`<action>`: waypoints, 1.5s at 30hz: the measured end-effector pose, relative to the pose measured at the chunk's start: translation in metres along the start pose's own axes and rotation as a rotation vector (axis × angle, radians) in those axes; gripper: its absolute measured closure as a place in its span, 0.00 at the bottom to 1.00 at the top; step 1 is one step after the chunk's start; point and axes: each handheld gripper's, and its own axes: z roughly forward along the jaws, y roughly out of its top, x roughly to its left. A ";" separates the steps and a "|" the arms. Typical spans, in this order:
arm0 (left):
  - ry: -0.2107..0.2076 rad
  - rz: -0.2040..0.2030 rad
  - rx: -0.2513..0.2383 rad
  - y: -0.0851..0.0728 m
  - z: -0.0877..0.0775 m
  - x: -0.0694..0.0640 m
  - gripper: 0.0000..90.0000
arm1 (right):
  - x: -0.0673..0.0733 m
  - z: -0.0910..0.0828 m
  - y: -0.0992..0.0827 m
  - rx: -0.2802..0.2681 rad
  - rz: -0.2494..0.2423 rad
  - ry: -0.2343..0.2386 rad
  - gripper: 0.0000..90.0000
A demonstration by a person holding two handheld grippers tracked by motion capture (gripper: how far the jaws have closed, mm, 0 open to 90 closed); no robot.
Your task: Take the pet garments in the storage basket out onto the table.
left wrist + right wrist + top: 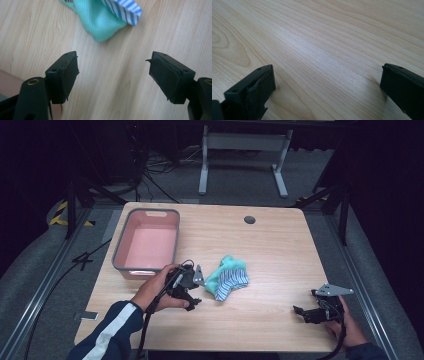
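Observation:
A small heap of cloth (228,276), one piece plain teal and one with blue and white stripes, lies near the middle of the wooden table (280,245). My left gripper (194,296) sits just left of it, low over the table, open with nothing between its jaws. In the left gripper view the cloth (105,17) lies a short way beyond the open left gripper (112,72). My right gripper (303,312) rests near the table's front right corner, open and empty. In the right gripper view the right gripper (327,87) has bare wood between its wide-apart jaws.
A pink bin with a grey rim (150,214) stands at the table's back left, with nothing in it. A dark round hole (249,219) marks the tabletop near its far edge. Cables and a white metal frame (244,150) are on the floor beyond the table.

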 end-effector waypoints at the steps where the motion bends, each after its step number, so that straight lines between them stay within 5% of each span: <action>1: -0.001 -0.001 0.001 -0.004 -0.001 -0.001 0.26 | 0.000 0.000 0.000 0.000 0.000 0.000 0.00; 9: -0.021 -0.017 -0.012 -0.038 -0.007 -0.004 0.27 | 0.000 0.000 0.000 0.000 0.000 0.000 0.00; 20: 0.015 -0.079 -0.002 -0.091 -0.008 0.000 0.25 | 0.000 0.000 0.000 0.000 0.000 0.000 0.00; 38: 0.053 -0.234 -0.079 -0.174 -0.013 0.009 0.23 | 0.000 0.000 0.000 0.001 -0.002 0.000 0.00; 45: 0.045 -0.344 -0.159 -0.213 -0.006 0.012 0.22 | 0.000 0.000 0.000 0.000 0.000 0.000 0.00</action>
